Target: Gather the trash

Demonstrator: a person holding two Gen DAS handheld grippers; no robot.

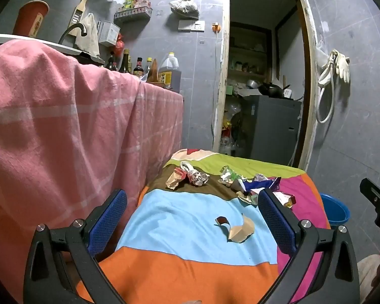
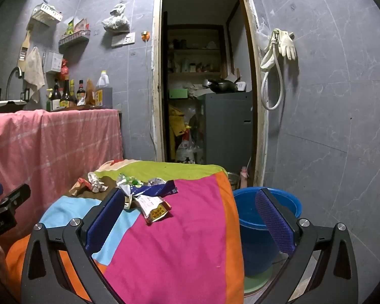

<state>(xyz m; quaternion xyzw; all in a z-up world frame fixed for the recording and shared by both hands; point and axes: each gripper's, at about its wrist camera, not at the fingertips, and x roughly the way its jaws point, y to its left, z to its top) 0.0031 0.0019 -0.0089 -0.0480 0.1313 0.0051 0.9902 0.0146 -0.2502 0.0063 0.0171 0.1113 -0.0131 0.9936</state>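
Presently, left gripper (image 1: pixel 192 215): jaws wide, empty.
Right gripper (image 2: pixel 190 212): likewise (nothing held).
Wrappers (image 1: pixel 230 185): far edge, patchwork cloth (image 1: pixel 190 273).
Blue bucket (image 2: pixel 253 230): beside cloth's right edge.

This is a cramped home kitchen with grey tiled walls (image 2: pixel 329 96). Sauce and oil bottles (image 2: pixel 71 93) stand on a counter draped in a pink checked cloth (image 2: pixel 50 139) beside a sink tap (image 2: pixel 14 74), with wall racks (image 2: pixel 74 38), a hanging rag (image 2: pixel 34 72) and rubber gloves (image 2: pixel 287 43) above. An open doorway (image 2: pixel 205 76) leads to a pantry with shelves and a wok (image 2: pixel 223 84) on a grey cabinet (image 2: pixel 228 124).
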